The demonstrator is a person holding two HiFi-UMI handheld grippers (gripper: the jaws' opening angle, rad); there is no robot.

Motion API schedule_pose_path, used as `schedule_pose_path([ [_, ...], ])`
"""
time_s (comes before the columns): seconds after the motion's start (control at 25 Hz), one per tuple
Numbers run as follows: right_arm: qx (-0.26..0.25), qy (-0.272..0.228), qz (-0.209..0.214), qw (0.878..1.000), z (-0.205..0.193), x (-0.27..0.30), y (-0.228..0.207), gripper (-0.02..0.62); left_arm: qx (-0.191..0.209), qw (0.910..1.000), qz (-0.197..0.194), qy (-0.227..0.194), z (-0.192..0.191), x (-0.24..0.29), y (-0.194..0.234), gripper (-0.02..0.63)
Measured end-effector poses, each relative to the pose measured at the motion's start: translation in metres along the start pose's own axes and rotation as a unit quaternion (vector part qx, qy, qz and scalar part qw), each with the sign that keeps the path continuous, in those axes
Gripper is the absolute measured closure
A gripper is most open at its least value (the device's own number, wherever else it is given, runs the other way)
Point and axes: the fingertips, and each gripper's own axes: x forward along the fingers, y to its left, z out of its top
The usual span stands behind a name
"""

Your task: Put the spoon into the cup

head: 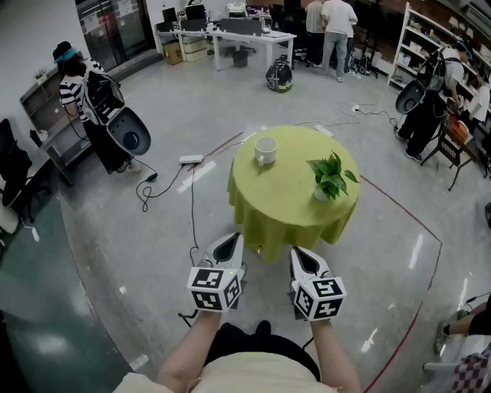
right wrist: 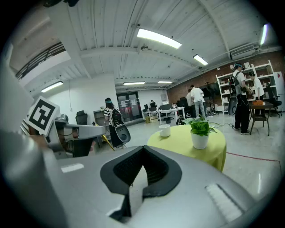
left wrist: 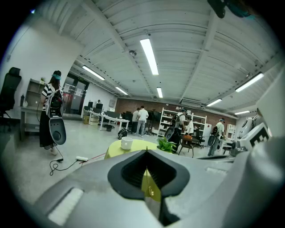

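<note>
Pinching a gold spoon (left wrist: 151,192), the left tool (left wrist: 146,152) shows it best in its own view; right tool (right wrist: 143,148) closed, empty.

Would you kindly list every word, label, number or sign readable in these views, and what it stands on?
No words or numbers are legible anywhere.
On the cubes of the left claw and right claw: square black-and-white patterns only, no text.
On the far glass doors: notices too small to read.
On the cup: nothing printed.
</note>
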Motion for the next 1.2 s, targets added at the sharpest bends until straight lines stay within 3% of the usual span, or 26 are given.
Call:
schedule_pose_path([
  [0.52,0.008,-0.013,0.013,1.0,0.004,0.005,-0.01,0.595,0.029,0.9994,0.0,0.02,-0.014,0.013,-0.007,0.601],
  [0.84,0.025,-0.032,-0.01,0.999,0.025,0.035,-0.039,0.595,0.025,0.9993,-0.006,0.028,-0.007,0.052,0.018,0.601],
  [1.2,0.041,-0.012,-0.017,0.999,0.035,0.112,-0.053,0.595,0.005,0.9993,-0.01,0.034,0.009,0.112,0.074,0.601],
])
